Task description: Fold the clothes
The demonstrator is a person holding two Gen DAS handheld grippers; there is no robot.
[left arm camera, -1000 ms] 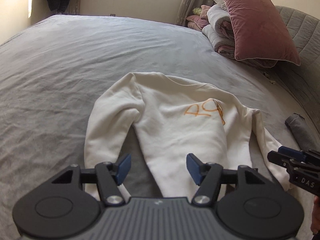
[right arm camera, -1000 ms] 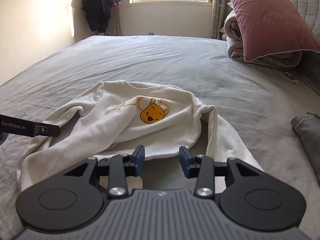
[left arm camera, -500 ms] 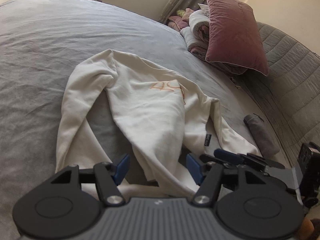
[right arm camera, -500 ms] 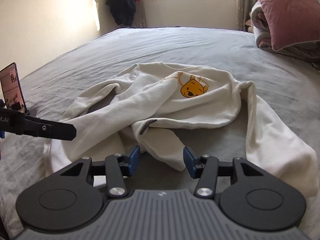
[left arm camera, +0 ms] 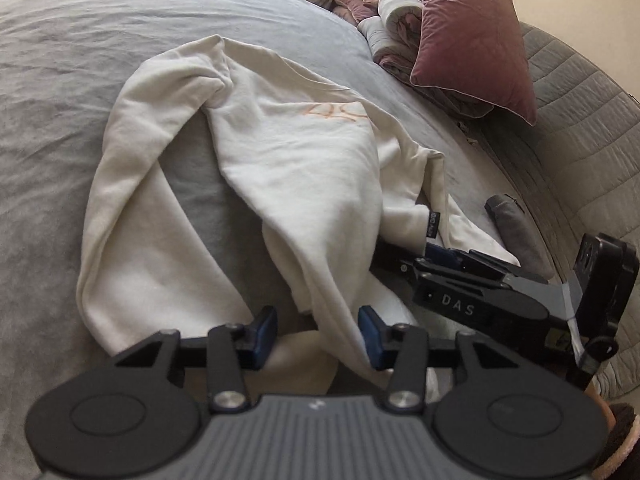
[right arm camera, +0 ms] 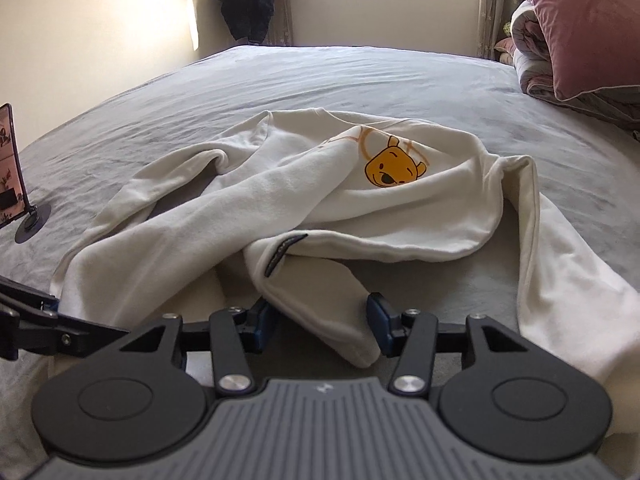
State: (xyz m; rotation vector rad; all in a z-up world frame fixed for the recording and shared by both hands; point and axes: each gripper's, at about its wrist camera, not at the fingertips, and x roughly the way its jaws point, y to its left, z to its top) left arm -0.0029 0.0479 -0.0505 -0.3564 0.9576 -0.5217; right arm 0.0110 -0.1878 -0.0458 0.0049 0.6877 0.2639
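The cream sweatshirt (right arm camera: 304, 208) lies rumpled on the grey bed (right arm camera: 360, 80), filling the middle of both views, its bear print in the centre right of the right wrist view. The left tool (left arm camera: 318, 334) sits at the bottom centre of its frame with jaws apart; a twisted fold of hem runs between them and lies against the right pad, but no clamp shows. The right tool (right arm camera: 320, 320) also has its jaws apart, around a loose cuff-like flap low in the frame; whether the pads touch it is hard to tell, since the cloth hides their inner faces.

Risks: each tool may close on only one layer or on a bunched fold, so a lift would drag the garment askew and deepen the twist. The two tools stand close at the lower right of the left wrist view, so they could knock together or catch the same piece.

Compared with a second ago, both tools are lower and nearer the cloth, the body of the sweatshirt is pulled into a diagonal ridge where it lay flatter, and both sets of jaws have just been closing with cloth between them.
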